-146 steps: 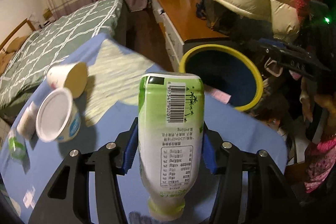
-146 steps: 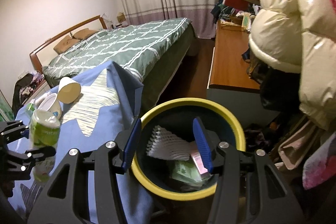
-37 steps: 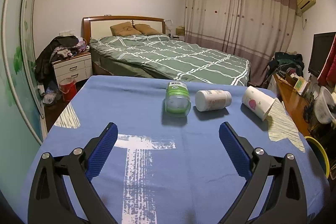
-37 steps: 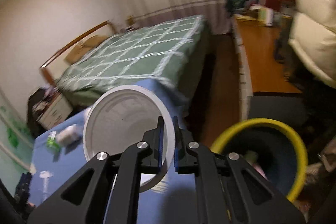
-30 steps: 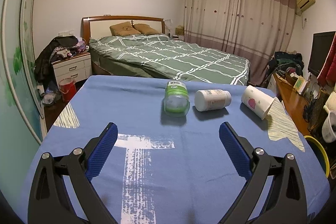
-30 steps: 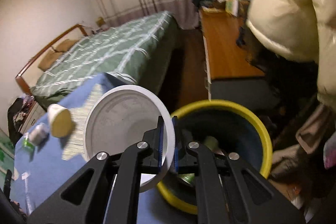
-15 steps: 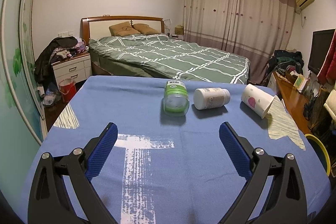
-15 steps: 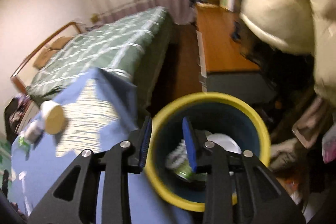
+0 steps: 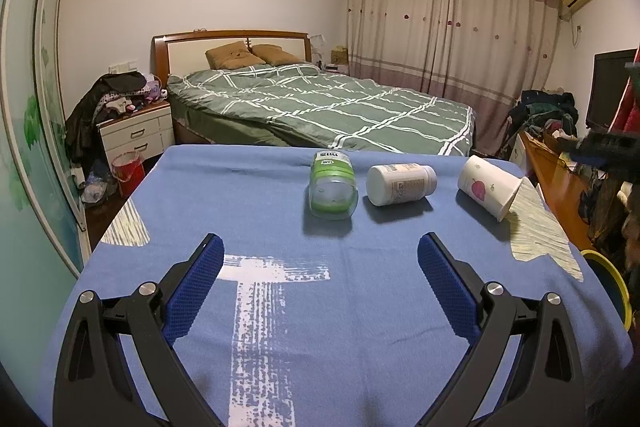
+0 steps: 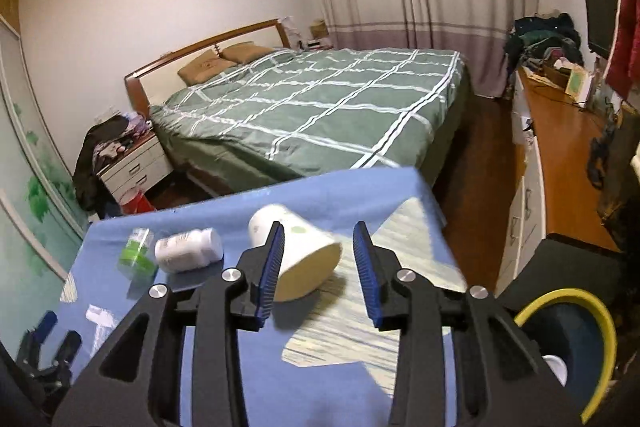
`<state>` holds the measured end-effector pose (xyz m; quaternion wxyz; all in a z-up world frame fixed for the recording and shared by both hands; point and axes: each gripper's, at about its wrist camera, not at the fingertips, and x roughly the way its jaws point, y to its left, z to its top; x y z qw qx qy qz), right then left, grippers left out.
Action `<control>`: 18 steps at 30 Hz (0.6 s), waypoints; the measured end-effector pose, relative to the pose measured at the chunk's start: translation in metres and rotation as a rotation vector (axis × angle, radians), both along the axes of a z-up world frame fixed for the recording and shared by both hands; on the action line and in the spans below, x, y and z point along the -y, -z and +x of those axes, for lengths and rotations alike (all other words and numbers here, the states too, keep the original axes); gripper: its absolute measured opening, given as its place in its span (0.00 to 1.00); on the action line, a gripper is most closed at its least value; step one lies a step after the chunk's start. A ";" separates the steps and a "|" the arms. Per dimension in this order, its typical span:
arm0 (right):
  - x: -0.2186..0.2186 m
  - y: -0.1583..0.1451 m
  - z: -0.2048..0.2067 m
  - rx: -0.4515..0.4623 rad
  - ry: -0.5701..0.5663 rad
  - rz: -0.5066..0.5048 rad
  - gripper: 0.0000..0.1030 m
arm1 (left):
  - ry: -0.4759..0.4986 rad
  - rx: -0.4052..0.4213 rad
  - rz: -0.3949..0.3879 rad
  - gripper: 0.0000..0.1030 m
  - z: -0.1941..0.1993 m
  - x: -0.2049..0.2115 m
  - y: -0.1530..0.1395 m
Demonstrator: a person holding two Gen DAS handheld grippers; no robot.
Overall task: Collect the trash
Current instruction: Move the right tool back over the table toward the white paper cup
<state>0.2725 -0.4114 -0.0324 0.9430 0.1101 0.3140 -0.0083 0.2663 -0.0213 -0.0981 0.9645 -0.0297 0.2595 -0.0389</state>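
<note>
Through the left wrist camera I see my left gripper with its jaws spread wide and nothing between them, poised over the near part of the desk, which is covered in blue cloth. Toward the far edge three pieces of trash lie on their sides in a row: a green-and-clear jar, just right of it a white pill bottle, and nearer the right edge a white paper cup with a red print, its mouth turned right. At the right edge, low down, the yellow rim of the bin shows beside the desk. Through the right wrist camera, my right gripper has its jaws partly parted; they have just been opening, and they grasp nothing. The paper cup lies on the desk beyond them, partly hidden by the left pad, near the far right corner. The pill bottle and the jar sit to its left. The bin stands off the desk's right edge with something white inside, and my left gripper shows at the lower left.
</note>
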 end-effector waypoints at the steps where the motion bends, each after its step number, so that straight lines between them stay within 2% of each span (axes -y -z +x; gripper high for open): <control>1: -0.004 0.010 0.004 -0.026 -0.006 -0.001 0.36 | -0.001 -0.001 -0.001 0.95 0.000 0.000 0.000; 5: -0.002 0.037 0.015 -0.121 0.002 0.006 0.36 | -0.011 -0.030 -0.001 0.95 0.004 0.000 0.003; 9: 0.012 0.038 0.016 -0.106 0.035 0.049 0.38 | -0.025 -0.050 -0.004 0.95 0.012 0.001 0.002; 15: 0.027 0.044 0.015 -0.118 0.054 0.100 0.41 | 0.006 -0.125 0.122 0.95 0.062 0.033 0.007; 18: 0.030 0.046 0.016 -0.122 0.052 0.104 0.41 | 0.007 -0.154 0.157 0.95 0.088 0.044 0.013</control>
